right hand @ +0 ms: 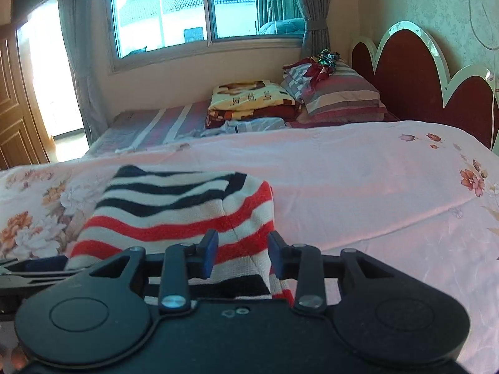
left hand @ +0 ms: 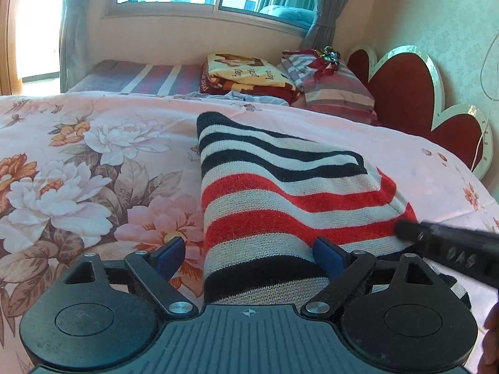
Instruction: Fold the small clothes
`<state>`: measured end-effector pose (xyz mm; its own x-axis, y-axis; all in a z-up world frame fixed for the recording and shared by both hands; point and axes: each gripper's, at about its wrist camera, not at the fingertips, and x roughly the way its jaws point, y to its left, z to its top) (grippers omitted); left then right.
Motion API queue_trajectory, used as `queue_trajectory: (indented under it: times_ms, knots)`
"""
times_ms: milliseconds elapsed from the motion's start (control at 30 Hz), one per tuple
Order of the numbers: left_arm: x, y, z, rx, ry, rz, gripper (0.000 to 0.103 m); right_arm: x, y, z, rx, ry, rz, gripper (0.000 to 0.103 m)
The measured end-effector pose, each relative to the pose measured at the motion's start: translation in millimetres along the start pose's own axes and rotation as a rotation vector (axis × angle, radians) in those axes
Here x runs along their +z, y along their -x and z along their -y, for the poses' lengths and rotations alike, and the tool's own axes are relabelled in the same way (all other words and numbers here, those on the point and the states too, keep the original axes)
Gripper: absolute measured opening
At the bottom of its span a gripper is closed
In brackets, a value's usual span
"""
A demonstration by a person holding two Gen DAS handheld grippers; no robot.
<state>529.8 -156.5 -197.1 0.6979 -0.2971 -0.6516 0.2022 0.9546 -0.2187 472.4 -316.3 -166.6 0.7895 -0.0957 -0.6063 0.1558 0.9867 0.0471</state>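
Sweater [left hand: 280,205] on bed [left hand: 93,155]: left tool [left hand: 249,252] wide open, right tool [right hand: 242,254] half-open, gripping nothing; could snag, undo fold.

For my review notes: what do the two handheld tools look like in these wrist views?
Both are matte black plastic. The left tool has a ribbed base with a small crosshair mark, two round discs at the sides, silver screws on angled linkage arms, and blue pads on its fingers. The right tool has the same build, with blue pads too; pale embossed lettering shows on its side in the left view.
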Motion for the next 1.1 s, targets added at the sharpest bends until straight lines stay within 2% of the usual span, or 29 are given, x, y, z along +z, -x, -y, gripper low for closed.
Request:
queue_trajectory:
  times_ms: [33,67,100,167,233,300,500,567,633,667,800,967,1000,1033,1100]
  knots:
    - [0,-2,0,-0.004,0.009,-0.005,0.089,-6,-12,0,-0.026,0.03,-0.056,0.033]
    - [0,-3,0,-0.006,0.014,-0.007,0.089,-13,-20,3,-0.026,0.037,-0.072,0.034]
    - [0,-4,0,-0.008,0.017,-0.01,0.089,-17,-21,7,-0.024,0.022,-0.05,0.04]
    - [1,-6,2,-0.013,0.013,-0.014,0.089,-16,-22,14,-0.007,-0.032,-0.061,0.041]
    - [3,-9,1,-0.02,0.015,-0.02,0.089,-15,-23,18,-0.005,-0.05,-0.066,0.049]
    - [4,-10,-1,-0.029,0.026,-0.028,0.089,-16,-23,20,-0.009,-0.045,-0.06,0.053]
    - [4,-12,-3,-0.039,0.035,-0.034,0.089,-10,-19,24,0.027,-0.085,-0.066,0.055]
    - [5,-12,-3,-0.042,0.037,-0.038,0.089,-6,-16,25,0.049,-0.091,-0.061,0.06]
    - [6,-13,-4,-0.047,0.039,-0.043,0.089,-3,-15,25,0.072,-0.092,-0.058,0.073]
    - [6,-14,-4,-0.05,0.042,-0.045,0.089,-3,-16,24,0.078,-0.083,-0.066,0.074]
    - [7,-14,-7,-0.066,0.05,-0.058,0.089,-3,-25,28,0.058,-0.064,-0.092,0.074]
    - [6,-19,-10,-0.087,0.072,-0.072,0.089,-6,-36,44,0.131,-0.138,-0.145,0.073]
    - [6,-20,-9,-0.088,0.072,-0.072,0.089,-7,-37,46,0.151,-0.161,-0.157,0.067]
    - [5,-20,-8,-0.091,0.071,-0.075,0.089,-7,-39,48,0.185,-0.192,-0.171,0.055]
    - [5,-21,-7,-0.103,0.075,-0.081,0.089,-7,-41,50,0.225,-0.25,-0.201,0.053]
